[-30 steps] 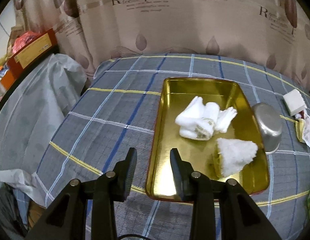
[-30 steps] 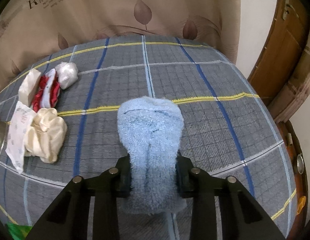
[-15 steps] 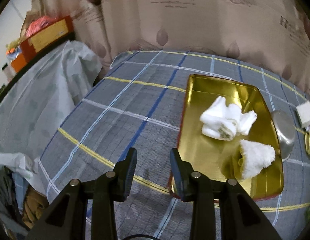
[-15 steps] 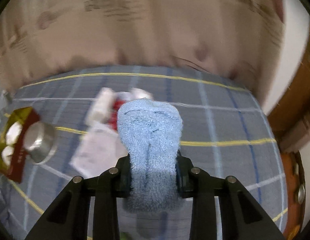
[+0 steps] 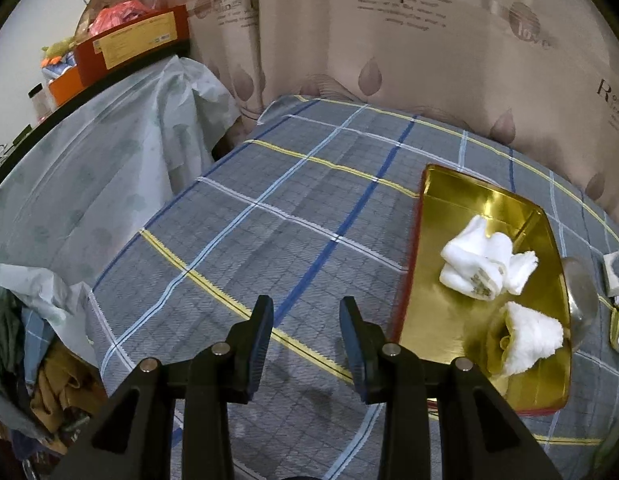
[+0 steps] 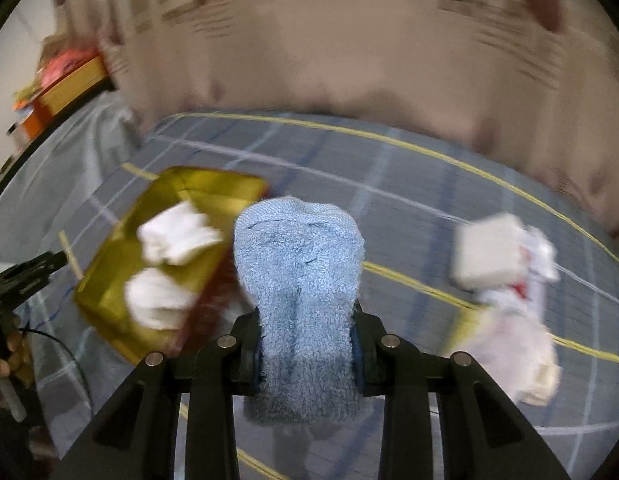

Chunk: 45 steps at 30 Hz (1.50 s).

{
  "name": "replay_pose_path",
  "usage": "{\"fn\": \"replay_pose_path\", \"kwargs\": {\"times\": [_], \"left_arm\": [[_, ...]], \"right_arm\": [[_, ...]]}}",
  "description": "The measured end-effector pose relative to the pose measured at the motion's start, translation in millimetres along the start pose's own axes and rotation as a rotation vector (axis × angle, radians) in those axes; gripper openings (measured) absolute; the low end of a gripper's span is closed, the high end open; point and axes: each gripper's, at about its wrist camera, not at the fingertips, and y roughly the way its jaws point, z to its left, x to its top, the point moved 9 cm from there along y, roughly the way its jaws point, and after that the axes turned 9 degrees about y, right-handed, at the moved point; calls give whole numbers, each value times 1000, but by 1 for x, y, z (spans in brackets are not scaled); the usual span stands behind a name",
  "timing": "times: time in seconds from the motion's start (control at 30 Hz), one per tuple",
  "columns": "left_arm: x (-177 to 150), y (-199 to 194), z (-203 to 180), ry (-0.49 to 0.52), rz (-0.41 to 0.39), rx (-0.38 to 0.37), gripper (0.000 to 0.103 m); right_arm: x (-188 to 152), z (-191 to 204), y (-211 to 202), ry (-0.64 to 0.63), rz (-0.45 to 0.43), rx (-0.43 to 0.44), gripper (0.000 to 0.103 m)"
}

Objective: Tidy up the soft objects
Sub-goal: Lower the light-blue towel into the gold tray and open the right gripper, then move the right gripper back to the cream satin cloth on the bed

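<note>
**Blue towel carried toward the gold tray**

The blue towel [image 6: 297, 280], one only, sits clamped between the jaws of your right tool [image 6: 305, 344], held above the plaid-covered worktop [image 5: 269, 220] with the gold tray [image 6: 109, 276] at about 9 o'clock of it. You have two white soft pieces in that tray: a white sock bundle [image 5: 485, 264] and a fluffy white cloth [image 5: 529, 340] just at 5 o'clock of it. Your left tool [image 5: 305, 332] stands released, nothing between its jaws, over bare cloth at 9 o'clock of the tray.

A second ago your right view showed open worktop and a door; it has swung across, badly blurred, so the tray now shows. Your left view has drifted, putting the tray farther toward 3 o'clock.

One steel bowl [image 5: 581, 300] touches the tray's 3 o'clock side. A printed curtain [image 5: 389, 60] hangs behind; a pale sheet [image 5: 109, 152] covers furniture at 10 o'clock.
</note>
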Motion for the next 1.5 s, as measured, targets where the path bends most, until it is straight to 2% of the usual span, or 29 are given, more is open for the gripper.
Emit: {"fn": "replay_pose_path", "kwargs": {"times": [0.17, 0.4, 0.67, 0.87, 0.97, 1.03, 1.13, 1.33, 1.5], "left_arm": [[0, 1, 5, -8, 2, 20, 35], [-2, 2, 8, -25, 15, 12, 35], [-3, 1, 7, -29, 17, 0, 35], [-2, 2, 6, -28, 18, -2, 35], [-3, 1, 6, -27, 20, -4, 35], [-3, 0, 5, -23, 18, -3, 35], [-3, 0, 4, -23, 19, -3, 35], [-3, 1, 1, -18, 24, -4, 35], [-3, 0, -1, -13, 20, -5, 35]], "right_arm": [[4, 64, 27, -70, 18, 59, 30], [13, 106, 58, -116, 27, 60, 30], [17, 115, 83, -119, 48, 35, 31], [14, 122, 89, -129, 55, 32, 38], [14, 126, 88, -135, 48, 38, 48], [15, 128, 85, -141, 37, 44, 59], [16, 131, 77, -143, 23, 61, 70], [13, 131, 56, -127, -5, 95, 72], [3, 117, 32, -90, -24, 120, 73]]}}
